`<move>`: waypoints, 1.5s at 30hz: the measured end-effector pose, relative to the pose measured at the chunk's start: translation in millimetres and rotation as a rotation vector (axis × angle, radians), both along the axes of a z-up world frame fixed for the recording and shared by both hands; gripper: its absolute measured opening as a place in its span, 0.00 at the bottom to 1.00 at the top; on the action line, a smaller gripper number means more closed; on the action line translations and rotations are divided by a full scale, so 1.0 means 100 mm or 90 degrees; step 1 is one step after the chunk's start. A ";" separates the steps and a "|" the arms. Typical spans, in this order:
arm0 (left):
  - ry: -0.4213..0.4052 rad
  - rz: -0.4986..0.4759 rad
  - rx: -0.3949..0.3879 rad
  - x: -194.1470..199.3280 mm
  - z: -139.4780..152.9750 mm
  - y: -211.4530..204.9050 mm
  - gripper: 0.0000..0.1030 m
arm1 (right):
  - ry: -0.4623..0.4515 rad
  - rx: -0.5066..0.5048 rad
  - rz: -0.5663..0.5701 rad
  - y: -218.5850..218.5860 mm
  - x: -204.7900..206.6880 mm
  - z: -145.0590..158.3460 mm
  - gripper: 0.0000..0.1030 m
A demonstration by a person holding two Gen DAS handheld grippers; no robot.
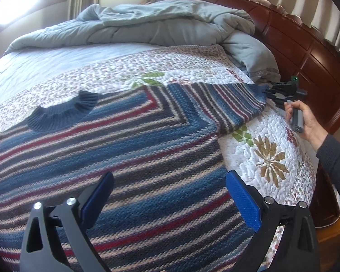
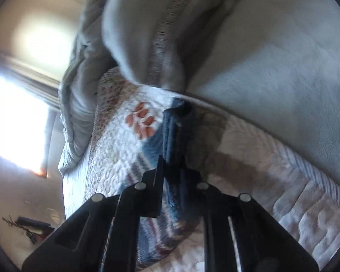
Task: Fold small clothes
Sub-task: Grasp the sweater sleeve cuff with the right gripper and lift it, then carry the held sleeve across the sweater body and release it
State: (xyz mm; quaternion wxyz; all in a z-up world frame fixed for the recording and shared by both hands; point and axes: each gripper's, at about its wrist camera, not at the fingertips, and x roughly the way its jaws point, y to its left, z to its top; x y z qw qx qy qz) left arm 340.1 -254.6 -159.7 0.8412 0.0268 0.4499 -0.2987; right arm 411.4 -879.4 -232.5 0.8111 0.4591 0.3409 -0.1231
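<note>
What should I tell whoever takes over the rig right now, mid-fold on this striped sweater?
Right gripper: fingers shut on the cuff of the sweater's outstretched sleeve, near the headboard.
Left gripper: open, hovering over the sweater body, holding nothing.
Striped sweater: flat on the floral quilt, collar toward the grey duvet.
Done: sweater spread, sleeve cuff gripped.
Left: probably fold this sleeve across the body, then the other side and the hem.

Your sweater (image 1: 129, 149) lay spread on the quilt (image 1: 271, 136) mid-frame; the duvet (image 1: 147, 25) was heaped behind it, the headboard (image 1: 305, 45) at upper right.
</note>
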 end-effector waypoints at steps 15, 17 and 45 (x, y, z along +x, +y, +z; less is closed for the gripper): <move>-0.013 0.084 -0.015 -0.20 0.17 1.04 0.97 | -0.064 -0.252 0.221 2.25 0.50 1.42 0.09; -0.013 0.100 -0.016 -0.21 0.18 1.23 0.97 | -0.061 -0.283 0.245 2.62 0.57 1.49 0.09; 0.105 0.187 -0.181 0.70 0.11 2.70 0.96 | 0.098 -0.580 0.558 6.30 0.71 -0.14 0.09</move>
